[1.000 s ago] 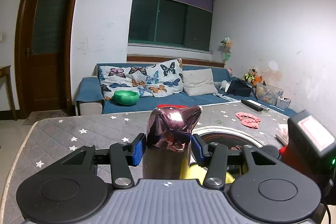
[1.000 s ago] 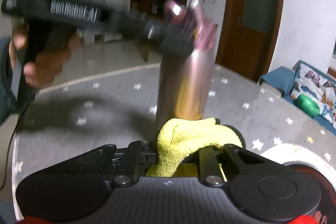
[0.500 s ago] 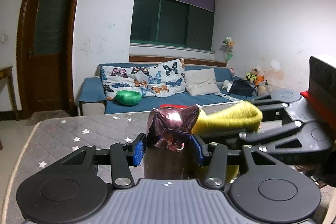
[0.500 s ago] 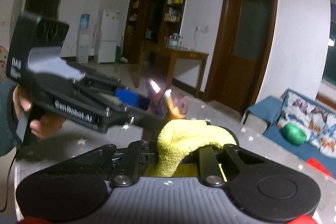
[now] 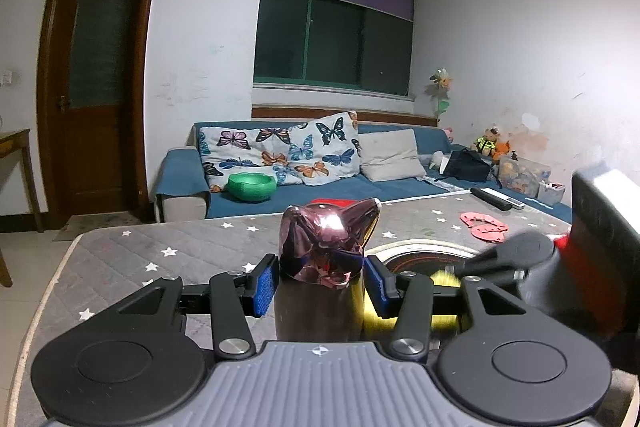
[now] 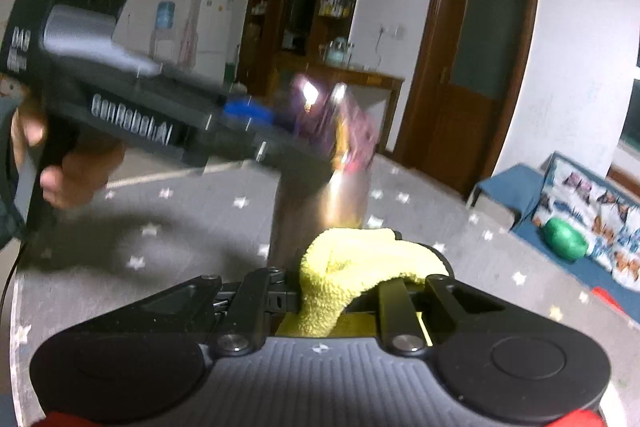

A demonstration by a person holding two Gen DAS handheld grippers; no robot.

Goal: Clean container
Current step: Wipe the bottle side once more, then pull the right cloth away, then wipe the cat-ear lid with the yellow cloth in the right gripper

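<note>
A steel bottle (image 5: 316,311) with a shiny pink cat-shaped lid (image 5: 328,239) stands upright on the table. My left gripper (image 5: 320,283) is shut on it just below the lid, with a blue pad (image 5: 264,283) on each side. The right gripper (image 6: 352,291) is shut on a yellow cloth (image 6: 360,267), and the cloth sits right against the bottle's lower body (image 6: 320,211). In the left wrist view the right gripper (image 5: 520,263) is blurred at the bottle's right, and the cloth (image 5: 444,279) shows low beside it. In the right wrist view the left gripper (image 6: 280,143) reaches in from the left.
The table has a grey star-patterned cover (image 5: 160,251). A dark round plate (image 5: 424,259) lies right of the bottle, with pink pieces (image 5: 484,223) and a remote (image 5: 496,199) farther back. A person's hand (image 6: 76,167) holds the left gripper. A blue sofa with a green bowl (image 5: 252,185) stands behind.
The right gripper rose with the cloth to the lid's height half a second ago and has come back down beside the bottle's body. The left gripper and the bottle stayed still.
</note>
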